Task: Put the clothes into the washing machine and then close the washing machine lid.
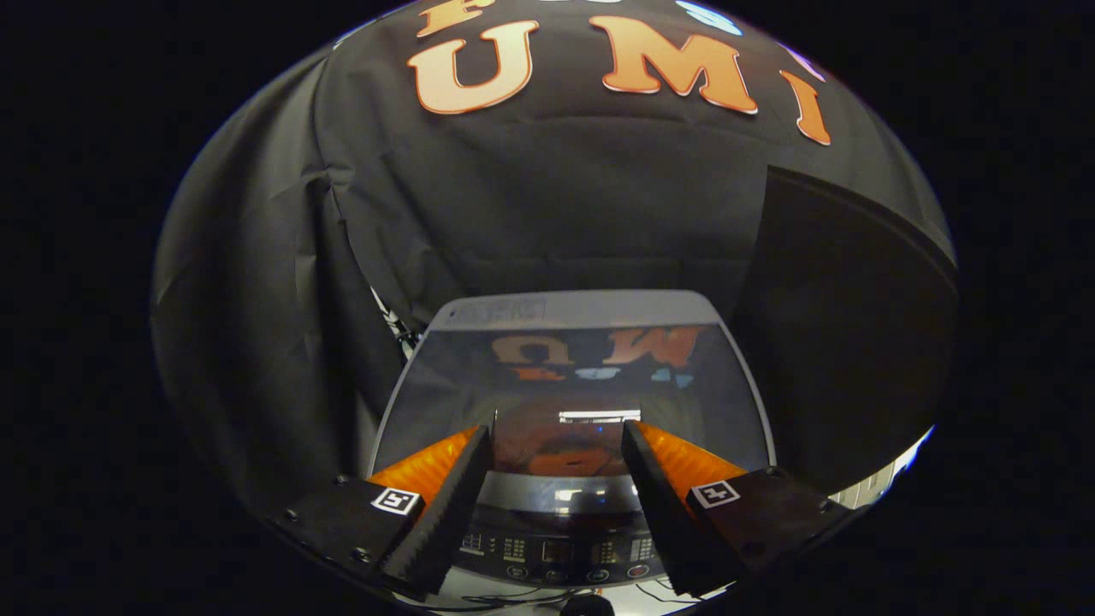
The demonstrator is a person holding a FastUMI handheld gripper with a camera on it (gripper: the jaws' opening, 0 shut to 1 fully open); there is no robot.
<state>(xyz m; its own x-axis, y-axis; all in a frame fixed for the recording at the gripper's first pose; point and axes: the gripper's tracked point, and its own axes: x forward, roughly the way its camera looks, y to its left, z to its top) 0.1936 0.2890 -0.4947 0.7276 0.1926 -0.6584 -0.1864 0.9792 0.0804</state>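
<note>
**Tongs hovering over the closed washer**

Gripper view: the gripper (558, 436) is hanging with fingers spread apart, gripping nothing. The washing machine (479, 376) is sitting beneath and just ahead, its glass lid (571, 385) lying flat, its control panel (560, 549) showing between the fingers.

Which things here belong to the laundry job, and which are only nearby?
Job:
- washing machine
- its glass lid, lying shut
- gripper, open, holding nothing, above the lid

Nearby:
- black cloth wall
- cables behind the machine
</note>
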